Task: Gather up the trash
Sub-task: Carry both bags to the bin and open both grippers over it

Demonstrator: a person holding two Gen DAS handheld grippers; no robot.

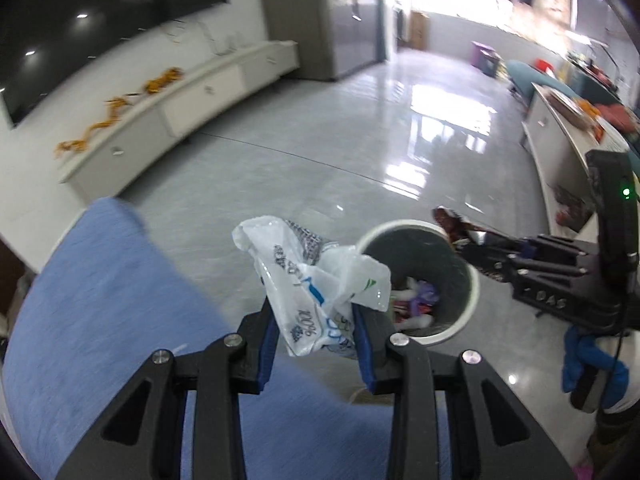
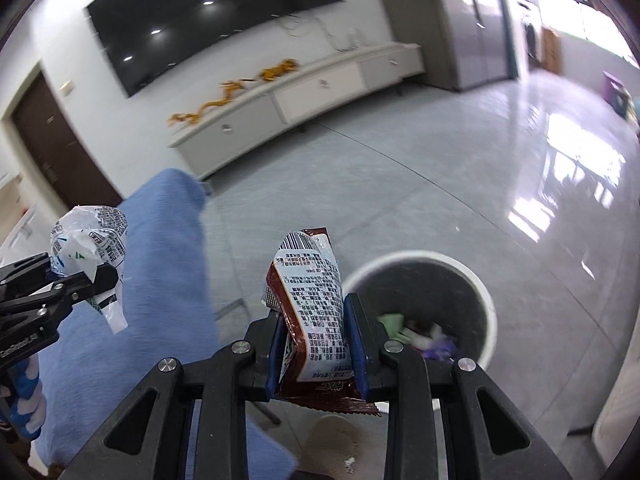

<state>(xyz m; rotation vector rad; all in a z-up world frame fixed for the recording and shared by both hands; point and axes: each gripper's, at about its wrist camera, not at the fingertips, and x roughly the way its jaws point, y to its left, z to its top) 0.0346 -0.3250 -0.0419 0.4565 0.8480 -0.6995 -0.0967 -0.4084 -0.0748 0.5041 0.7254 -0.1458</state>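
Glossy grey floor tiles stretch wide and bare between a long white cabinet under a dark wall screen and a second white counter along the opposite side — plenty of free room around the bin. One round bin, white-rimmed and dark inside, stands on the floor with a few scraps already at its bottom. A blue upholstered seat edges in close on the bin's near side.

Two grippers, two pieces of trash. The left gripper has its jaws narrowed on a crumpled clear-and-white plastic wrapper, held just beside the bin's rim and partly over the seat edge. The right gripper is clamped on a brown snack packet with a white printed label, upright between the pads, just short of the bin's near rim. In the left wrist view that packet's tip overlaps the rim.
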